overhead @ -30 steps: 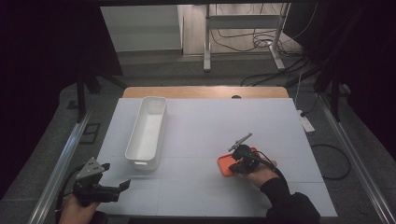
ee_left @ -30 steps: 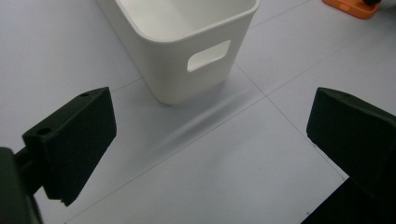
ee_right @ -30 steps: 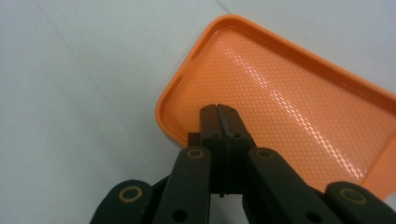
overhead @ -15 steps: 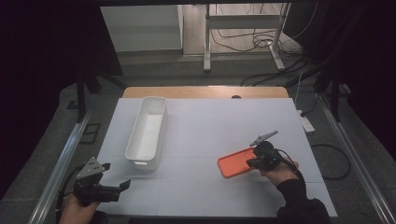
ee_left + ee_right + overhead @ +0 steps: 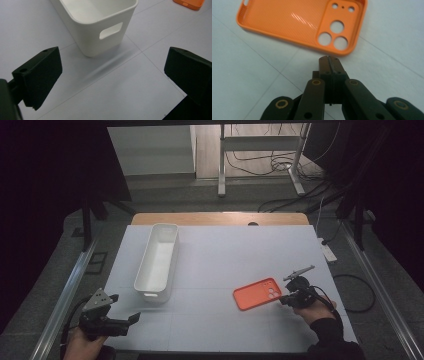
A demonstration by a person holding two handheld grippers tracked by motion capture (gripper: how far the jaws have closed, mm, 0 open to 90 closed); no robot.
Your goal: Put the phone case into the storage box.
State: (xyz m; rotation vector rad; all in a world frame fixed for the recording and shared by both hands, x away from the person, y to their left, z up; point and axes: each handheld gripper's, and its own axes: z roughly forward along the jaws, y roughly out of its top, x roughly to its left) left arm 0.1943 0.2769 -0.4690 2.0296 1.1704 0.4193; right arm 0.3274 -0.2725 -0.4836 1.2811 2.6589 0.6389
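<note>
Showing camera cutouts, right gripper view reveals orange phone case (image 5: 294, 22); jaws closed.

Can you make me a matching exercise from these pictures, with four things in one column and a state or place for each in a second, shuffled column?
Column one:
1. orange plastic phone case
2. long white plastic bin
3. left gripper
4. right gripper

Column two:
A. jaws spread wide apart, nothing between them
B. jaws closed together, tips just short of a rim
C. lying flat, hollow side up, camera holes showing
D. standing empty, with a handle slot in its end wall

Pairs: 1-C, 2-D, 3-A, 4-B
</note>
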